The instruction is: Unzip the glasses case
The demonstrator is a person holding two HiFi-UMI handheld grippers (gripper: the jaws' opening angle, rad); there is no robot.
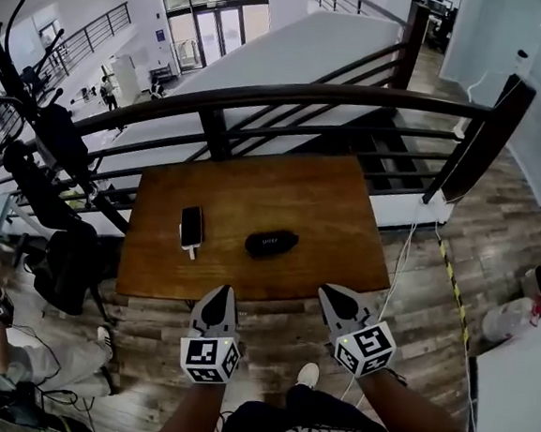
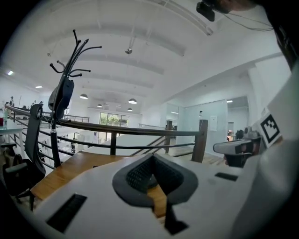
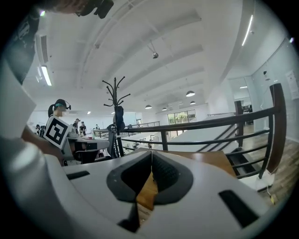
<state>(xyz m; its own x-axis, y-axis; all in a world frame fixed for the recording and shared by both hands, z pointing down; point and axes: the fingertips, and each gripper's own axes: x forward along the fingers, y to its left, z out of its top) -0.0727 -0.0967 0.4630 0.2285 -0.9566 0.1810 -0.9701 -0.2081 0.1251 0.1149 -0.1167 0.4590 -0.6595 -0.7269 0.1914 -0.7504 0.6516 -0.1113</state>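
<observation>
A black oval glasses case [image 1: 271, 243] lies zipped near the middle of the wooden table [image 1: 336, 216] in the head view. My left gripper [image 1: 218, 300] hovers just off the table's near edge, left of the case, its jaws shut with nothing between them. My right gripper [image 1: 335, 301] is held at the same edge, right of the case, also shut and empty. In the left gripper view the left gripper [image 2: 153, 161] points over the table top [image 2: 60, 170]; the case is hidden behind the jaws. The right gripper [image 3: 151, 158] likewise blocks the case in its own view.
A black phone-like device [image 1: 192, 225] with a short white cable lies on the table left of the case. A dark railing [image 1: 290, 95] runs behind the table. A coat rack [image 1: 33, 133] and a chair [image 1: 69, 263] stand to the left.
</observation>
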